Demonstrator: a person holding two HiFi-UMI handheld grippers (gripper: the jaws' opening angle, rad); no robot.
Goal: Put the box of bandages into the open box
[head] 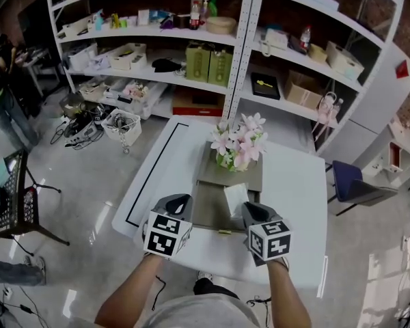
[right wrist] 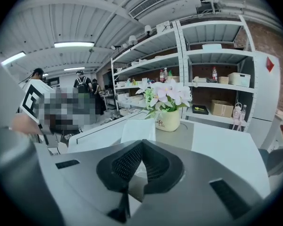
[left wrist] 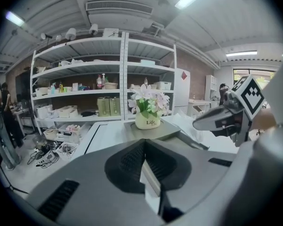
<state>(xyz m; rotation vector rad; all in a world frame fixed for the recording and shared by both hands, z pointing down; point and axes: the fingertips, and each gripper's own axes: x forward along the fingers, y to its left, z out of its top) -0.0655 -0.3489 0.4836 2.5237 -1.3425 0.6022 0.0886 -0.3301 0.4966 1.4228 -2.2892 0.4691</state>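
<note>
The white box of bandages (head: 236, 198) sits in the right part of the grey open box (head: 208, 214), whose lid (head: 222, 178) lies flat behind it on the white table. In the right gripper view the box of bandages (right wrist: 139, 131) shows just beyond my jaw tips, apart from them. My right gripper (head: 250, 209) hovers at the open box's near right corner, with its jaws closed tip to tip (right wrist: 140, 143) on nothing. At the open box's left edge my left gripper (head: 182, 201) is shut too (left wrist: 144, 143) and holds nothing.
A pot of pink and white flowers (head: 238, 145) stands on the lid. A small brass piece (head: 224, 232) lies at the open box's front. Stocked shelves (head: 212, 53) rise behind the table (head: 294, 190). A blue chair (head: 355, 184) is on the right, and baskets and cables (head: 102, 121) lie on the floor at left.
</note>
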